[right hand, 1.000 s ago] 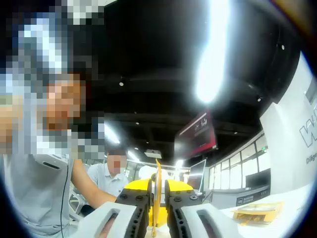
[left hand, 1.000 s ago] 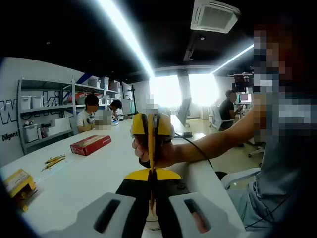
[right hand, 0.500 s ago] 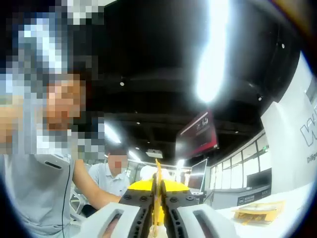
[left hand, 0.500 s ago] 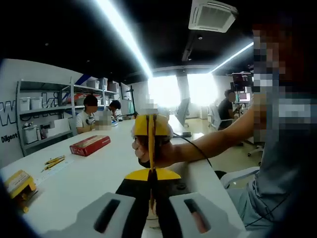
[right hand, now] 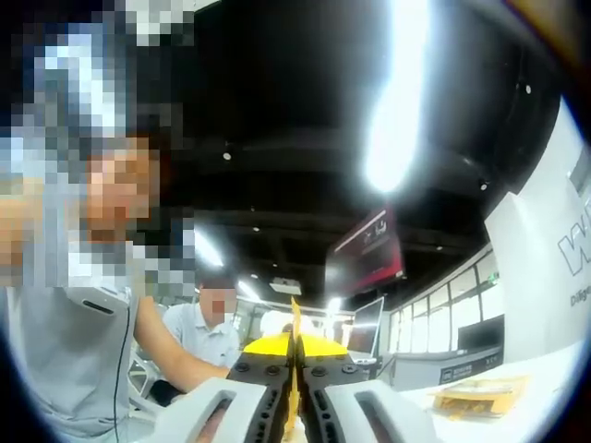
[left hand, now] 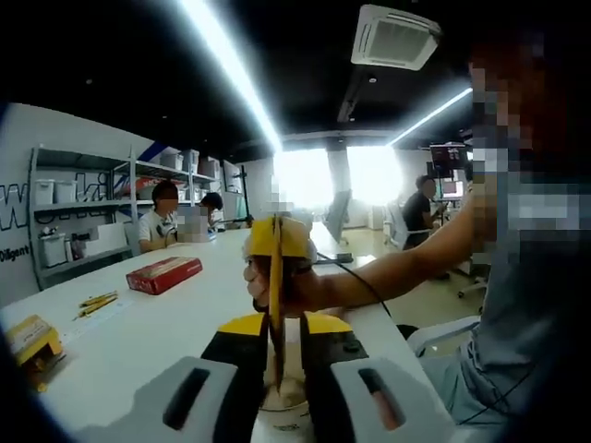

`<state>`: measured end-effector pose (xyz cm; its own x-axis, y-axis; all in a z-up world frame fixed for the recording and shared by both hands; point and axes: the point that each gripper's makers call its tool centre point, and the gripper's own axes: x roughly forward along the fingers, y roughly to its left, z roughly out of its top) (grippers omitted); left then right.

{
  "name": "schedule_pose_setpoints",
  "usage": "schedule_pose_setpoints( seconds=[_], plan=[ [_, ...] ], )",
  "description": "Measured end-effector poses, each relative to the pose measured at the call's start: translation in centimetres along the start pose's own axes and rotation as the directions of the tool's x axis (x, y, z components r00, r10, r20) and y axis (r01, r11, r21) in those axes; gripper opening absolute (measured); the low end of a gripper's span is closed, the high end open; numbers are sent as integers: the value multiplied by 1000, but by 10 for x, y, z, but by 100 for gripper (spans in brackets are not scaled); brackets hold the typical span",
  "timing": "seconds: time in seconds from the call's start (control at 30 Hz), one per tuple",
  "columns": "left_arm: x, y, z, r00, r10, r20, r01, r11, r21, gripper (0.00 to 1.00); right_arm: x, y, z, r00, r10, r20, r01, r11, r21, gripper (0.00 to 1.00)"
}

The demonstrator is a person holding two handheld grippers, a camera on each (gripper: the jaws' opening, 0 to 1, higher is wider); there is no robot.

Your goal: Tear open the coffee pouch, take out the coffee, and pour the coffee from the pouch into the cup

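Note:
The yellow coffee pouch (left hand: 275,305) hangs edge-on between my left gripper's (left hand: 283,369) jaws, which stand slightly apart, leaving a gap beside the thin pouch. Below them sits a white cup (left hand: 288,408) on the white table (left hand: 157,341). Farther along, the right gripper (left hand: 277,238), held in the person's hand, pinches the pouch's upper part. In the right gripper view, my right gripper (right hand: 295,369) has its jaws pressed together on the pouch's (right hand: 295,318) yellow edge, with the left gripper's yellow body (right hand: 268,345) just behind.
A red box (left hand: 164,274), yellow pens (left hand: 92,301) and a yellow box (left hand: 32,338) lie on the table's left side. Shelves (left hand: 83,221) line the left wall, and people sit at the far end. A yellow packet (right hand: 471,395) lies on the table.
My right gripper's jaws have closed together onto the pouch. My left gripper's jaws have spread a little, so the cup now shows between them. The left view shifted slightly.

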<state>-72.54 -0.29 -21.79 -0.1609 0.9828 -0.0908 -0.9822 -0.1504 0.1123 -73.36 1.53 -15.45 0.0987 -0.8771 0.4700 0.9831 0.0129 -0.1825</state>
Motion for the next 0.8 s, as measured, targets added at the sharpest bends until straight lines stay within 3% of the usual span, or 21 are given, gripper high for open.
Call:
schedule_pose_setpoints(
  seconds=[0.07, 0.2, 0.33, 0.43, 0.47, 0.57, 0.63, 0.8],
  plan=[
    [0, 1, 0, 1000, 7, -8, -7, 1000, 6, 6, 2, 3, -1, 1000, 3, 1, -3, 1000, 5, 4],
    [-1, 2, 2, 1000, 15, -1, -15, 1000, 0, 4, 3, 3, 1, 1000, 9, 12, -9, 1000, 0, 13],
    [-2, 2, 0, 1000, 19, -13, -18, 1000, 7, 4, 3, 4, 0, 1000, 11, 6, -11, 1000, -4, 12],
    [-2, 0, 0, 1000, 7, -11, -7, 1000, 9, 6, 3, 4, -1, 1000, 5, -1, -5, 1000, -22, 3],
    [-1, -2, 2, 1000, -5, 10, 5, 1000, -5, 17, 1, 3, 1, 1000, 3, 4, -3, 1000, -18, 3],
    [0, -2, 0, 1000, -1, -3, 1, 1000, 2, 16, 3, 7, 1, 1000, 6, 5, -6, 1000, -17, 3],
    [1, -1, -1, 1000, 9, -11, -8, 1000, 14, 9, 3, 7, 1, 1000, 6, 5, -5, 1000, -16, 3],
    [0, 1, -3, 1000, 19, -23, -19, 1000, 23, 5, 2, 7, 4, 1000, 13, 26, -12, 1000, -14, 16]
  ],
)
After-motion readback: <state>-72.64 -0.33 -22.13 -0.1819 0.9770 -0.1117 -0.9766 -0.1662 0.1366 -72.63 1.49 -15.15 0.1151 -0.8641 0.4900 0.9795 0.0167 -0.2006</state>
